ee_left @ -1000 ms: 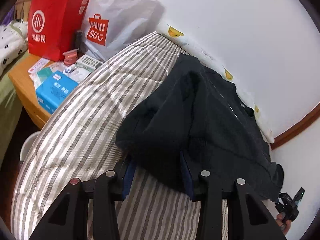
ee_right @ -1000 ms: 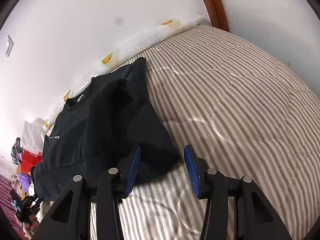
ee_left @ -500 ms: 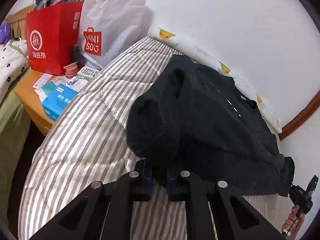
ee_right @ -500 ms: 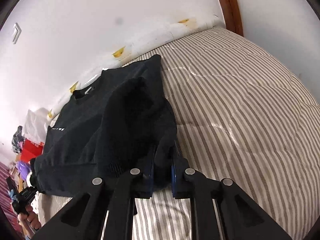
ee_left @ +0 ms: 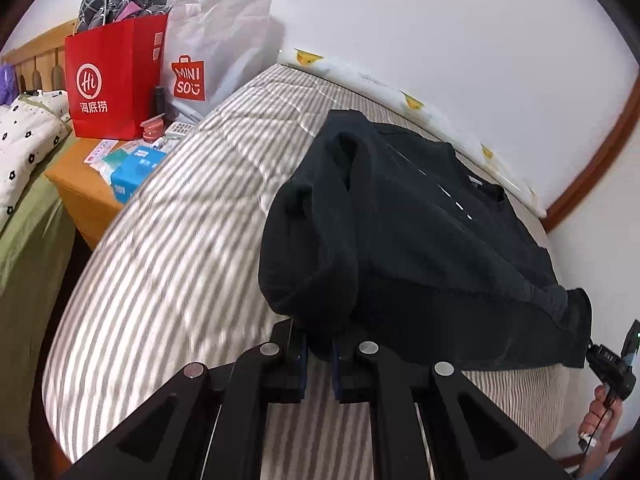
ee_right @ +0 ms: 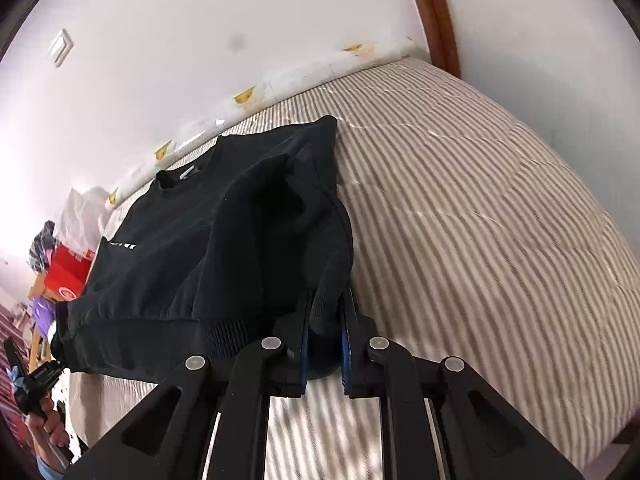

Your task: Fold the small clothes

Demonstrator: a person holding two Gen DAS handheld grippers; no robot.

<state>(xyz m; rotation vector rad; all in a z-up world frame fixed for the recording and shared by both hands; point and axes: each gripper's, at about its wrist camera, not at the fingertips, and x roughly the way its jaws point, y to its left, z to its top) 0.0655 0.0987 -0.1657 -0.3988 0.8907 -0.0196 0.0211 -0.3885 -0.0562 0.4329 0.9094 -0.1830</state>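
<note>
A bed [ee_left: 168, 240] with a grey-and-white striped quilt stands against a white wall, a duck-print sheet edge [ee_left: 400, 92] showing along its far side. A black sweatshirt [ee_left: 420, 232] lies spread across the quilt toward that wall-side edge, collar toward the wall, its ribbed hem facing the near edge. The left gripper [ee_left: 319, 354] has its jaws clamped on a bunched fold of the sweatshirt at one hem corner, the cloth rising out of the blue pads. The right gripper [ee_right: 325, 334] has its jaws clamped on the ribbed cloth at the opposite hem corner, which is lifted off the quilt. Each gripper appears in the other's view, held in a hand [ee_left: 600, 420] at the sweatshirt's far corner. Beside the bed, a wooden nightstand [ee_left: 80, 188] carries a red paper bag [ee_left: 114, 80], a white Miniso bag [ee_left: 216, 52] and a blue tissue pack [ee_left: 132, 172].
</note>
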